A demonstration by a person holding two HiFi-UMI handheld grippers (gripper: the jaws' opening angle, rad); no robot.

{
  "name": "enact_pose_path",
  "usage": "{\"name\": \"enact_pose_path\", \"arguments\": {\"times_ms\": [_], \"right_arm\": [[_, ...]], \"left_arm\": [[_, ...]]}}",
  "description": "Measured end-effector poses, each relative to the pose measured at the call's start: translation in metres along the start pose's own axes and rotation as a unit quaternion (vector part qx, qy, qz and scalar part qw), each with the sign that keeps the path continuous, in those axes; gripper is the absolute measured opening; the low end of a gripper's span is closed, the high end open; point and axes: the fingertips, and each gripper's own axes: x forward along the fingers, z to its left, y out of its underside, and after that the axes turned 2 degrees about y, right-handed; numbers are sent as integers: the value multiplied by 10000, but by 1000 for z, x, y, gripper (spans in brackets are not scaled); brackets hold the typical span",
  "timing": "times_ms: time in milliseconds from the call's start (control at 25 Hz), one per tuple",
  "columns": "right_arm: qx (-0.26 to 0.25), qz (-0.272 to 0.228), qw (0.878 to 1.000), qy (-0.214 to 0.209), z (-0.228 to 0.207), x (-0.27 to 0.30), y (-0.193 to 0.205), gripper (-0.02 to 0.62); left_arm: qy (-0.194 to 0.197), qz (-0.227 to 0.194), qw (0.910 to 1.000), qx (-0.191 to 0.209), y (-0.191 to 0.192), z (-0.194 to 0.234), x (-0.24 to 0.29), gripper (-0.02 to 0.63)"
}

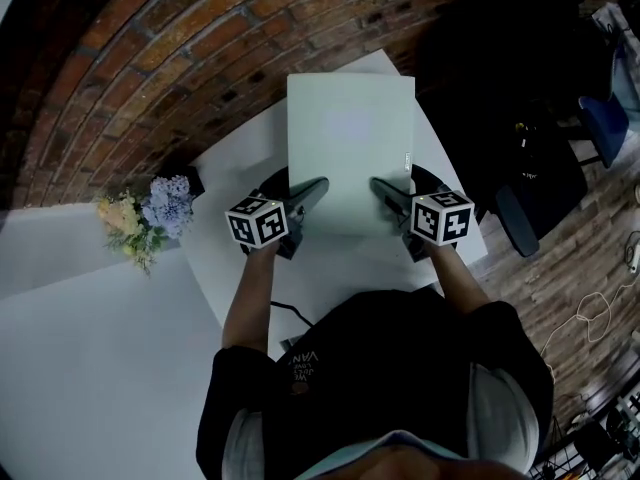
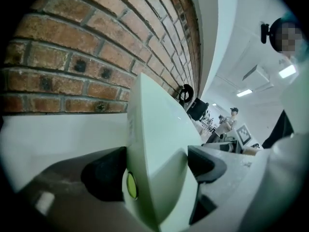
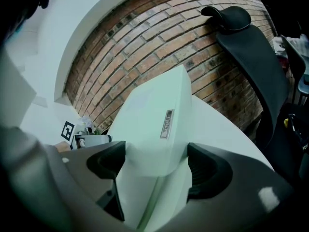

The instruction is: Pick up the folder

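Observation:
A pale green folder (image 1: pixel 350 138) is held up over the white table (image 1: pixel 235 258), its far left corner overlapping the brick wall in the head view. My left gripper (image 1: pixel 306 196) is shut on the folder's near left corner. My right gripper (image 1: pixel 386 194) is shut on the near right corner. In the left gripper view the folder (image 2: pixel 154 129) stands edge-on between the dark pads, with the left gripper (image 2: pixel 157 173) clamped on it. In the right gripper view the folder (image 3: pixel 154 115), with a small label on its spine, fills the gap of the right gripper (image 3: pixel 154 166).
A curved brick wall (image 1: pixel 200 58) runs behind the table. A bunch of blue and yellow flowers (image 1: pixel 150 213) lies at the table's left edge. A black office chair (image 1: pixel 530 168) stands to the right, with cables (image 1: pixel 600 308) on the wooden floor. Another white surface (image 1: pixel 90 348) lies at the lower left.

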Motion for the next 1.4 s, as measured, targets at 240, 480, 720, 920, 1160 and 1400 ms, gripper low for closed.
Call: {"name": "enact_pose_path", "arguments": {"times_ms": [240, 480, 720, 920, 1160, 1400], "right_arm": [[-208, -39, 9997, -114, 14, -8, 1, 397], [-475, -103, 9985, -263, 29, -18, 0, 397], [-825, -139, 9954, -459, 50, -23, -4, 397], [-1087, -118, 9922, -596, 66, -26, -3, 397], [-1294, -106, 9885, -772, 82, -26, 0, 397], [-1584, -108, 9826, -964, 103, -25, 4, 397]], "left_arm": [[-92, -220, 9997, -30, 4, -9, -17, 400], [-202, -521, 9984, 42, 6, -20, -36, 400], [-376, -934, 9949, -15, 9, -27, -60, 400], [-516, -1179, 9917, -59, 15, -32, -78, 400], [-702, -1417, 9874, 0, 19, -35, -97, 400], [-891, -1704, 9813, -75, 27, -35, -120, 400]]}}
